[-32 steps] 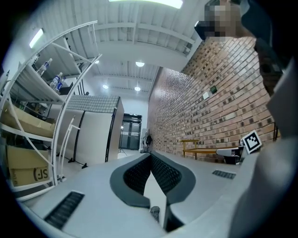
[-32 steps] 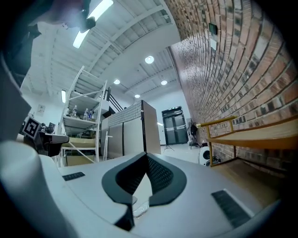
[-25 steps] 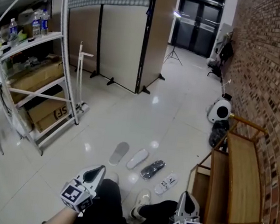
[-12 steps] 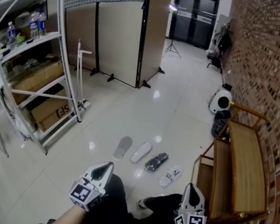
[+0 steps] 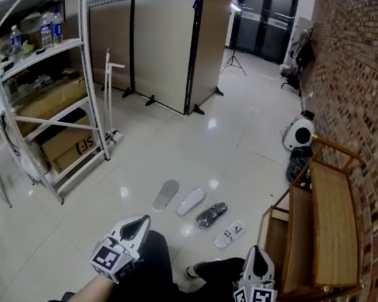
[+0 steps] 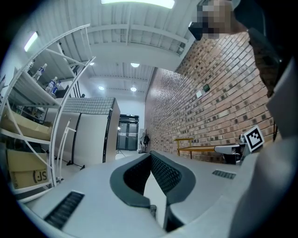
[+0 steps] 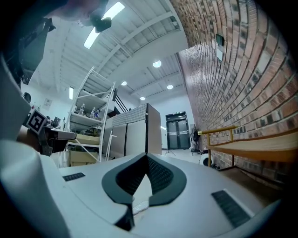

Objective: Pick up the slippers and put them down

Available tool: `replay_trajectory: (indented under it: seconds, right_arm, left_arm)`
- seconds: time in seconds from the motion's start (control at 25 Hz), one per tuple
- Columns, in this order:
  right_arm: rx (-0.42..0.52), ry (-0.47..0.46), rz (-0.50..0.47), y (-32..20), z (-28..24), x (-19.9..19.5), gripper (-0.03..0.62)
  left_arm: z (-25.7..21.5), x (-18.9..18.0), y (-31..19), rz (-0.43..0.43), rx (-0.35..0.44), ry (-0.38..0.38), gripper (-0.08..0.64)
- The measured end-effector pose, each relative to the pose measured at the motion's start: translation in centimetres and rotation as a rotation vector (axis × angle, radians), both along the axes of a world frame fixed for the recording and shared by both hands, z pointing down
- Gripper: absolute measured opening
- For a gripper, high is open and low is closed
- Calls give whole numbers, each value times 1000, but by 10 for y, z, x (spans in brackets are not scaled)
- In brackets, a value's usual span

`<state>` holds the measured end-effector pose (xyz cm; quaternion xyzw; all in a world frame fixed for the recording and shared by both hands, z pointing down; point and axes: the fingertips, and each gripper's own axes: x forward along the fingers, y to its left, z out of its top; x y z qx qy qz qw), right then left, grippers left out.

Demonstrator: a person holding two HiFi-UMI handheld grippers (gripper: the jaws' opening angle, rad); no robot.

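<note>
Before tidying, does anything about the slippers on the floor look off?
The grey slipper, plain white slipper, dark patterned slipper and black-marked white slipper lie in a loose diagonal row, none visibly matching. Nothing looks spilled or broken.

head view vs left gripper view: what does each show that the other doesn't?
Head view only: four slippers in a row on the floor, and the person's legs behind them.
Left gripper view only: the ceiling lights, and the inner faces of the left gripper's fingers, closed together with nothing between them.
Both: the brick wall, the wooden bench, the metal shelves, the partition and the dark doors.
</note>
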<state>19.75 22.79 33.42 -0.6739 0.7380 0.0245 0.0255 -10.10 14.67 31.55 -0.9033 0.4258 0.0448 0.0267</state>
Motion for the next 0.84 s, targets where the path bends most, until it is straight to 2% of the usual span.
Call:
replay_trajectory:
  seconds: [0.64, 0.84]
  right_arm:
    - [-25, 3, 12, -1, 6, 2, 2]
    - [1, 12, 3, -11, -3, -3, 2]
  left_arm:
    - [12, -3, -3, 6, -27, -5, 0]
    - [2, 2, -11, 18, 1, 4, 0]
